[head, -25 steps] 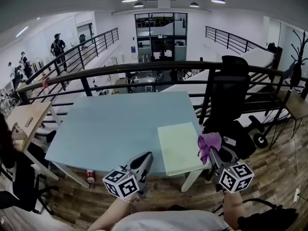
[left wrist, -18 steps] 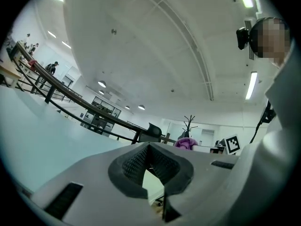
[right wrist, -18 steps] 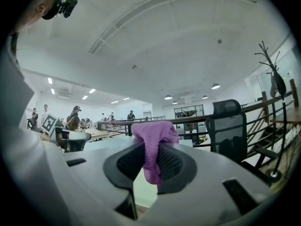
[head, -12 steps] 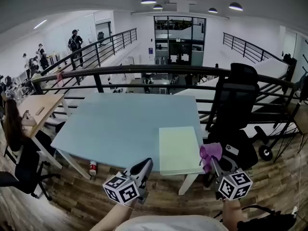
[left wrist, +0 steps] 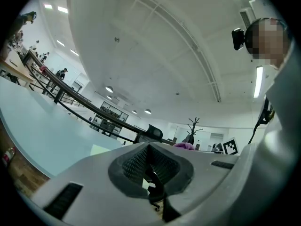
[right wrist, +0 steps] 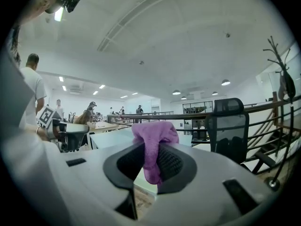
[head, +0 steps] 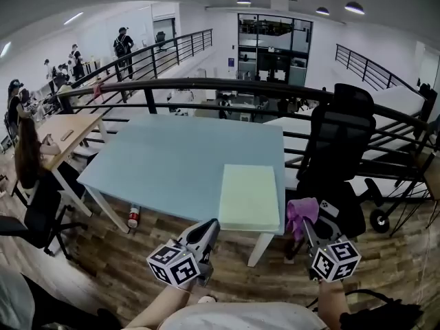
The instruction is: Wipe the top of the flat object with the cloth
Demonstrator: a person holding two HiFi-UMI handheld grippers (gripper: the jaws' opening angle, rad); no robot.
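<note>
The right gripper [head: 304, 225] clamps a purple cloth [head: 300, 210]; the left gripper [head: 205, 229] is closed, empty. A pale green pad [head: 249, 196] lies at the tabletop's [head: 172, 163] near right corner.

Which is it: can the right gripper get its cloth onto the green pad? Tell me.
Probably yes. The right gripper, shut on the purple cloth, hangs off the table at its near corner beside the green pad. The pad's top is bare and nothing stands between them.

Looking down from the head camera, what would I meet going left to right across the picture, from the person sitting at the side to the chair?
seated person → red bottle on the floor → left gripper → pale green flat object → purple cloth → black office chair
</note>
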